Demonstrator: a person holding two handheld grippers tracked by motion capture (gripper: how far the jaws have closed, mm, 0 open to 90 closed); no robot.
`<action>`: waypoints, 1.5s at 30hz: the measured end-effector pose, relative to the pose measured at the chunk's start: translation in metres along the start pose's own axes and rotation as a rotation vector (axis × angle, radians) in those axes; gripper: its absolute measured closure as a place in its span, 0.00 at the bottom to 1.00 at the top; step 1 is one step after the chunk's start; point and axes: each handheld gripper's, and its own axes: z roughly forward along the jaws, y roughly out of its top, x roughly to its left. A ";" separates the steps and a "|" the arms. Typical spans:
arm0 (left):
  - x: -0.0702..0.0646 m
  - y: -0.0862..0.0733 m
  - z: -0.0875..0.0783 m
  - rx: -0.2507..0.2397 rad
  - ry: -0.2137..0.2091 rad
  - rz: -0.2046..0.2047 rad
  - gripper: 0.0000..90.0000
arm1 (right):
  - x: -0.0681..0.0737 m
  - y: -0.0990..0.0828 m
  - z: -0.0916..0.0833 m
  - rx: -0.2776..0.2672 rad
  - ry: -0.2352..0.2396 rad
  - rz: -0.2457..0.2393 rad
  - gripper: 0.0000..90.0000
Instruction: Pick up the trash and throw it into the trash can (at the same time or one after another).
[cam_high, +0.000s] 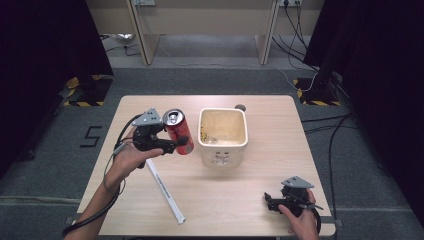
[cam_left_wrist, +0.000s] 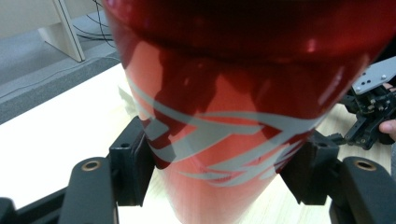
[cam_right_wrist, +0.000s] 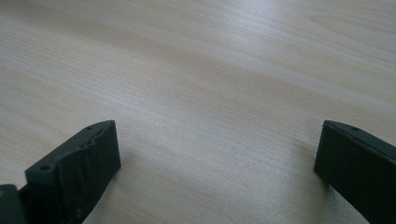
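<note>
A red drink can (cam_high: 178, 131) with silver stripes hangs above the table, tilted, its silver top toward the camera. My left gripper (cam_high: 176, 145) is shut on it; in the left gripper view the can (cam_left_wrist: 224, 116) sits between both black pads, which press its sides. A cream square bin (cam_high: 223, 136) stands just right of the can, open at the top. My right gripper (cam_high: 270, 201) rests low near the table's front right edge, and in the right gripper view (cam_right_wrist: 217, 172) its jaws stand wide apart over bare wood with nothing between them.
A long white stick (cam_high: 165, 190) lies diagonally on the wooden table (cam_high: 250, 190) in front of my left hand. A small dark round spot (cam_high: 240, 107) sits behind the bin. Black stands and cables occupy the floor beyond the table.
</note>
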 end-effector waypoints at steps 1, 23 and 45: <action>0.000 0.000 0.000 0.000 0.000 0.000 0.38 | 0.000 0.000 0.000 0.000 0.000 0.000 0.00; -0.007 0.044 0.044 0.011 -0.023 0.019 0.38 | 0.000 0.000 0.000 0.001 0.002 0.002 0.00; -0.003 0.048 0.103 0.041 0.005 -0.005 0.38 | 0.000 0.000 0.000 0.001 0.005 -0.004 0.00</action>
